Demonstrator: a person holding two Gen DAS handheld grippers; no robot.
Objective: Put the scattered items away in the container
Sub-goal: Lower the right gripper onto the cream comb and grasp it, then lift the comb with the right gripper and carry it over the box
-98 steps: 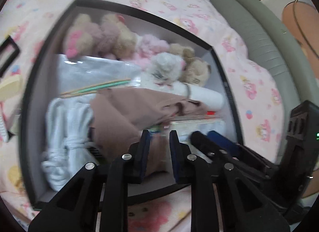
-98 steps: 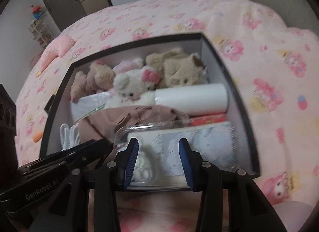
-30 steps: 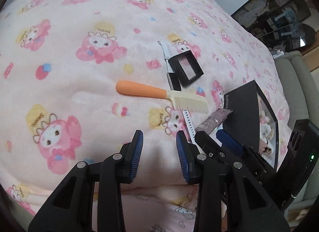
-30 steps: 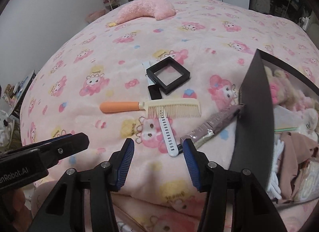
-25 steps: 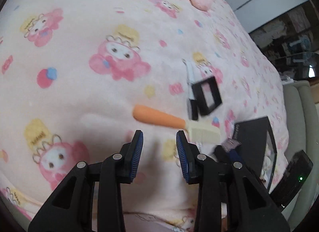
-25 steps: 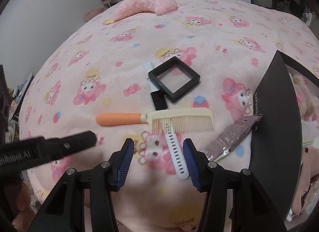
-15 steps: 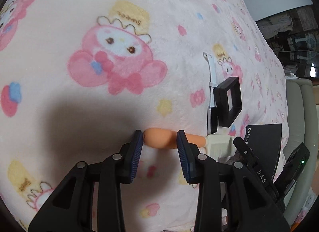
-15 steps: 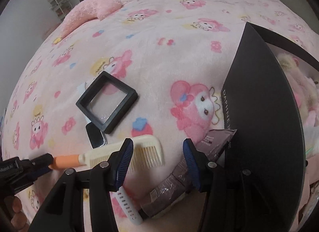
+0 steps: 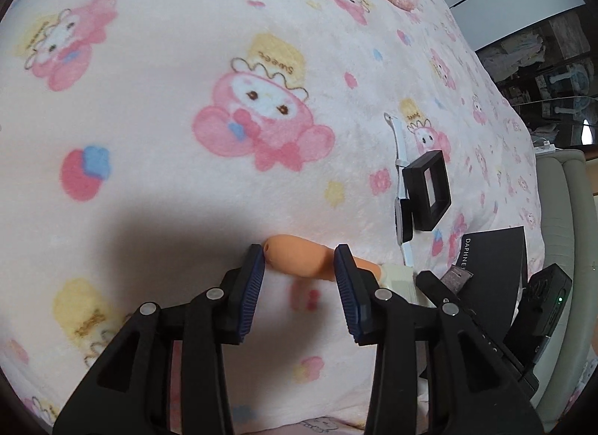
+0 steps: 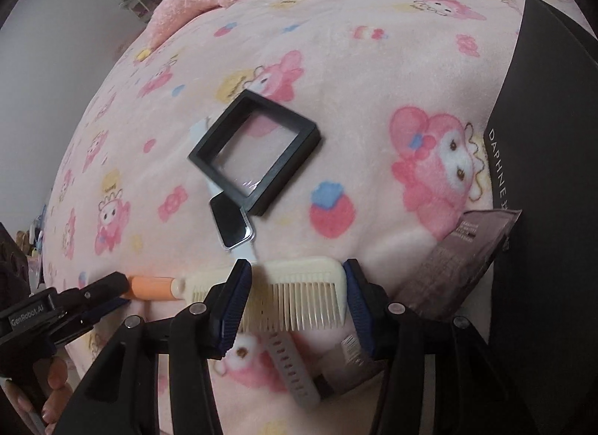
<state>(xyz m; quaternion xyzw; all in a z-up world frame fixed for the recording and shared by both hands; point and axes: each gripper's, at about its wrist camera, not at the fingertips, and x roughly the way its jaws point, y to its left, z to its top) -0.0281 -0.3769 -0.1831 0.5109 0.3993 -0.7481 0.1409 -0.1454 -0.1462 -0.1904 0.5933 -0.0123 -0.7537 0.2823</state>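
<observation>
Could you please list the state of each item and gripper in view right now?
Comb: flat on blanket, between both grippers' fingers.
Left gripper: opening, astride the orange handle.
Right gripper: open over the teeth.
Black frame: flat, overlapping the watch.
Foil packet: against the box.

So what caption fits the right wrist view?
Right tool open astride the comb, beside the black box.

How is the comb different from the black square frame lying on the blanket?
The comb is long, cream with an orange handle; the black square frame is hollow with a clear middle. The comb has rows of teeth; the frame has none. Gripper fingers straddle the comb; nothing is near the frame. Both lie flat on the pink blanket.
</observation>
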